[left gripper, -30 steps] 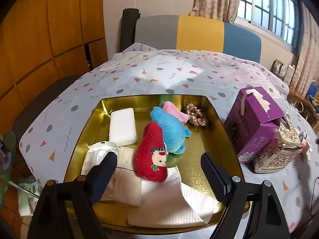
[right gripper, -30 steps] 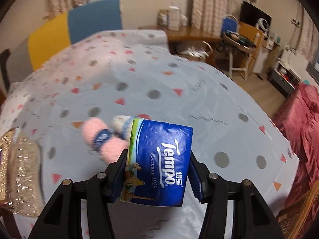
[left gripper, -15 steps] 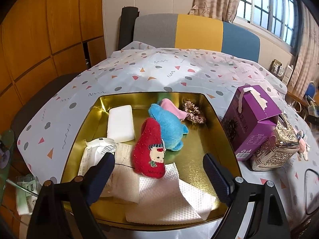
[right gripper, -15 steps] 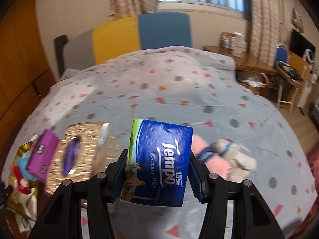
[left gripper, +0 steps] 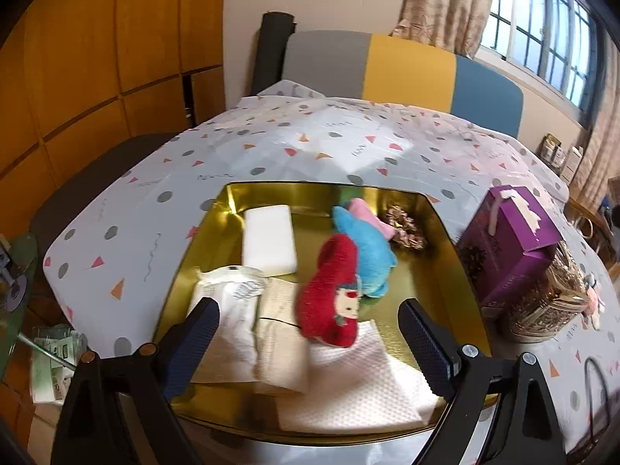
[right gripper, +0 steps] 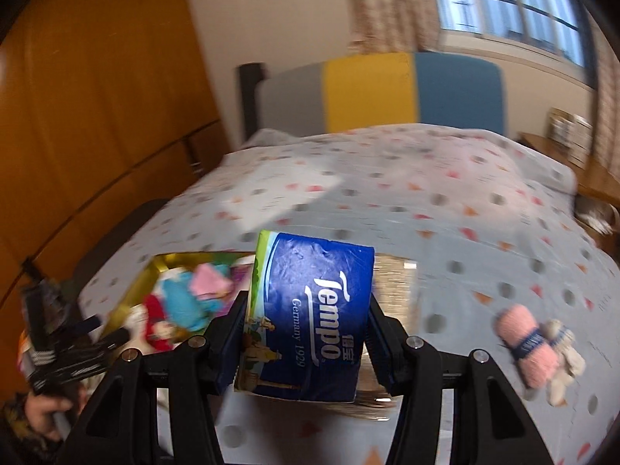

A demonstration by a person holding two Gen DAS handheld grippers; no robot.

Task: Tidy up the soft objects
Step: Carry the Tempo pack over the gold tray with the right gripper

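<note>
Two risks stand out: the Tempo tissue pack (right gripper: 306,319), pinched lower-centre in the right gripper (right gripper: 306,343), may slip or land on the crowded gold tray (left gripper: 445,232) beneath the wide-open, empty left gripper (left gripper: 310,345), whose jaws have just been opening.

Gold tray (left gripper: 445,240), red sock (left gripper: 329,298), blue tissue pack (right gripper: 310,317), dotted cloth (left gripper: 310,147).

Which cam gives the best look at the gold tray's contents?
Left wrist. It looks straight down into the gold tray: white block, red plush, blue plush and paper towel are all sharp. In the right wrist view the tray is small, motion-blurred and partly hidden behind the Tempo tissue pack.
</note>
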